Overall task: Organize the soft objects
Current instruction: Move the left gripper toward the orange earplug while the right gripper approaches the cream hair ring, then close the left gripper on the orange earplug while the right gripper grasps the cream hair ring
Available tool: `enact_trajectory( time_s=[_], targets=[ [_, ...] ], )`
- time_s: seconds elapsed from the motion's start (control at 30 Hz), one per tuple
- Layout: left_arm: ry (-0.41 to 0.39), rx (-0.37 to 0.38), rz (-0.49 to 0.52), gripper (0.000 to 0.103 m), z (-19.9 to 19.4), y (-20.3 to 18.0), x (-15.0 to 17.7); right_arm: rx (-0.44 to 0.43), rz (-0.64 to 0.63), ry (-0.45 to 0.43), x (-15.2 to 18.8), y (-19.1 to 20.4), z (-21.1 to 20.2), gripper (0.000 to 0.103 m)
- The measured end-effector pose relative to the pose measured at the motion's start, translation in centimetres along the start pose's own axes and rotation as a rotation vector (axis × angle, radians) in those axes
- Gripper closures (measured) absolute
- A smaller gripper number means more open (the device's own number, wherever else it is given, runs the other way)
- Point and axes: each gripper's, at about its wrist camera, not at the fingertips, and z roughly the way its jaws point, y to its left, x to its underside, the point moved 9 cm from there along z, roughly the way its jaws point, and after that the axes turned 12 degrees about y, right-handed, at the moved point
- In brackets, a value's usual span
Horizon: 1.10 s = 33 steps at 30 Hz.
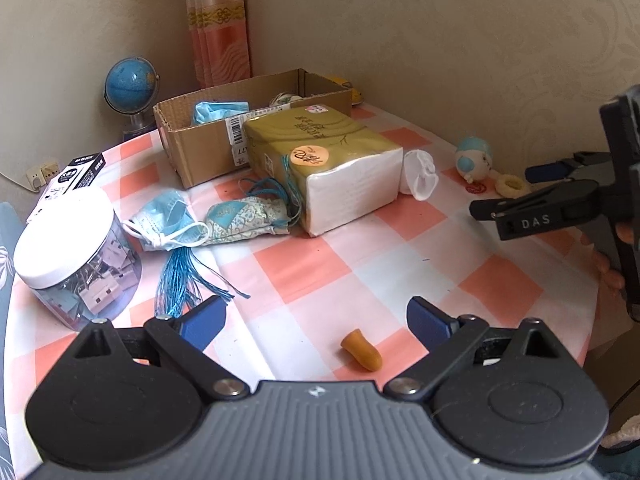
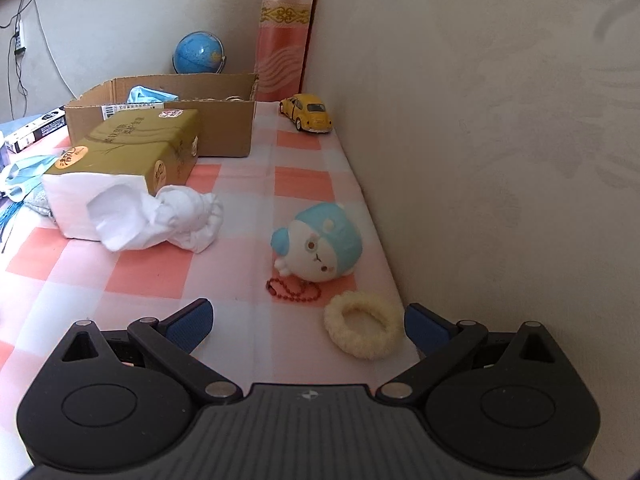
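Note:
My left gripper [image 1: 316, 320] is open just above the checked tablecloth, with an orange earplug [image 1: 362, 351] lying between its fingers. Beyond it lie a blue face mask [image 1: 166, 220], a patterned sachet [image 1: 248, 219] with blue tassels, and a green tissue pack [image 1: 324, 160]. A cardboard box [image 1: 208, 148] at the back holds another blue mask [image 1: 218, 111]. My right gripper [image 2: 308, 320] is open too; a cream fluffy ring [image 2: 364, 324] sits by its right finger. A blue-and-white plush keychain [image 2: 320, 244] and crumpled white cloth [image 2: 176, 220] lie ahead.
A jar of clips [image 1: 76, 260] and a black-and-white carton [image 1: 72, 180] stand at the left edge. A globe [image 1: 130, 88] sits behind the box, a yellow toy car [image 2: 308, 114] against the wall [image 2: 480, 140]. The table's right side meets the wall.

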Motion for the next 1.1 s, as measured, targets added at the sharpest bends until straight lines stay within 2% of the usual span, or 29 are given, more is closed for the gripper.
enact_trajectory(
  time_s=[0.13,0.27,0.43,0.57,0.67,1.1],
  targets=[
    [0.003,0.009,-0.006,0.006,0.2,0.0,-0.1,-0.037,-0.030,0.010,-0.1,1.1,0.0,0.000],
    [-0.003,0.009,-0.004,0.006,0.0,0.1,-0.3,-0.129,-0.073,0.015,0.0,3.1,-1.0,0.000],
    [-0.006,0.019,-0.005,0.006,0.1,0.1,-0.3,-0.095,-0.045,0.026,0.5,2.7,-1.4,0.000],
    [0.005,0.024,-0.002,0.006,0.4,0.0,0.0,-0.122,0.015,0.063,1.3,1.8,-0.5,0.000],
    [0.009,0.028,-0.001,0.006,0.5,-0.1,0.2,-0.124,0.004,0.066,1.3,1.8,-0.4,0.000],
    [0.039,0.058,0.029,0.006,1.4,-0.8,1.0,-0.139,-0.006,0.011,2.0,1.7,-0.9,0.000]
  ],
)
